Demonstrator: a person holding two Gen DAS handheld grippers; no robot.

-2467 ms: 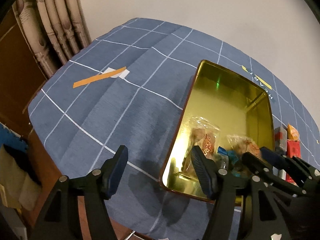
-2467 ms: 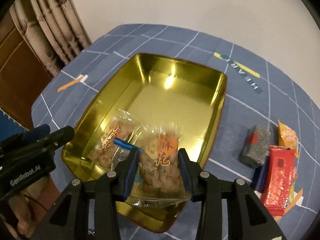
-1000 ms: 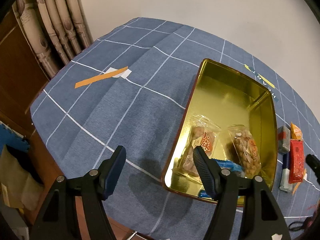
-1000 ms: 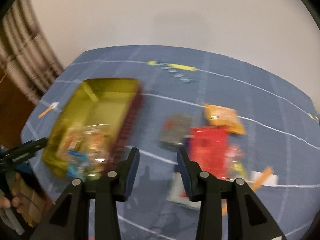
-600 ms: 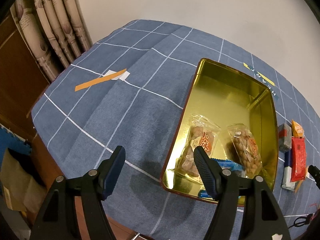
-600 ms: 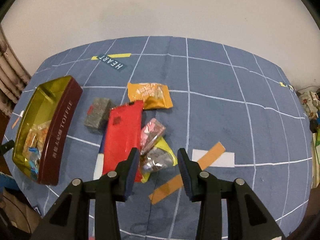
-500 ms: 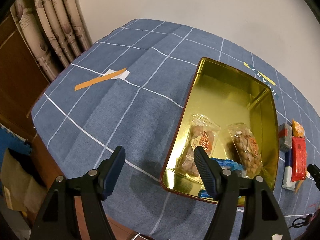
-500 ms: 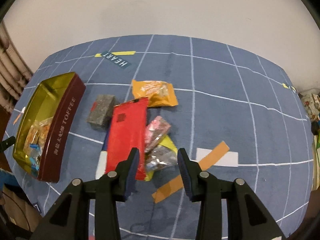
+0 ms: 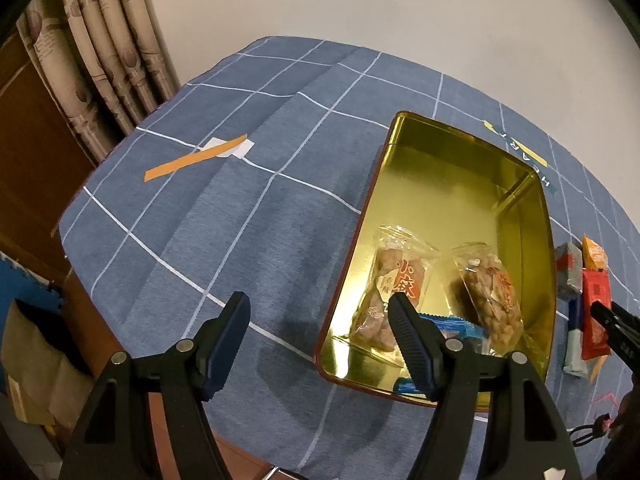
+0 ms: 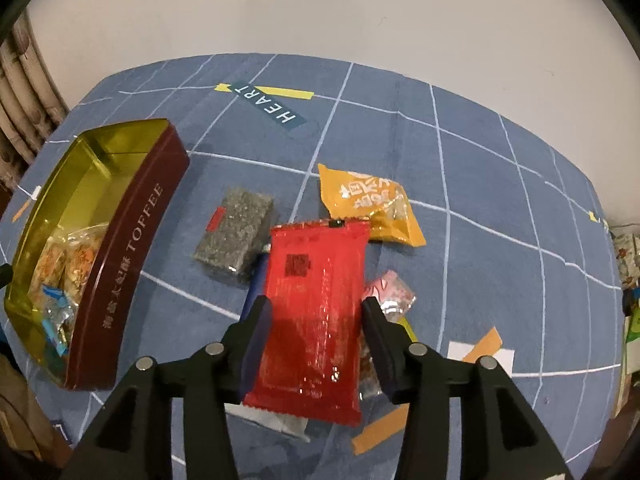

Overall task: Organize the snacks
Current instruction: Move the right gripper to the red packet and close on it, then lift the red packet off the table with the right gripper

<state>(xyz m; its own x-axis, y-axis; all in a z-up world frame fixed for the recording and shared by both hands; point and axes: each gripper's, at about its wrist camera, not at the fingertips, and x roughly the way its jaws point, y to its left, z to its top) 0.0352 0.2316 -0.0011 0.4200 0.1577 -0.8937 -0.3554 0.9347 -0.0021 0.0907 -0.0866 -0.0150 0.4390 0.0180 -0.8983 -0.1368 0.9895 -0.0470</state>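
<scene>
The gold toffee tin (image 9: 460, 184) lies open on the blue checked cloth, with two clear snack packets (image 9: 400, 276) (image 9: 490, 292) and a blue wrapper (image 9: 452, 326) in its near end. My left gripper (image 9: 317, 304) hangs open above the tin's near left corner, holding nothing. Right of the tin (image 10: 132, 248) is a pile of loose snacks. My right gripper (image 10: 316, 306) hovers low over the red packet (image 10: 316, 264), which lies between its opening jaws without the pads pressing on it.
Around the red packet lie a grey packet (image 10: 234, 236), an orange packet (image 10: 372, 200), a pink packet (image 10: 390, 292) and a blue-white one (image 10: 256, 280) underneath. Orange tape strips (image 10: 482, 344) (image 9: 196, 158) and a HEART label (image 10: 266, 106) mark the cloth. Curtains (image 9: 108, 52) hang at the left.
My right gripper let go of the peanut packet in the tin, swung right to the loose pile, sank over the red packet and widened its jaws. The left gripper stayed put.
</scene>
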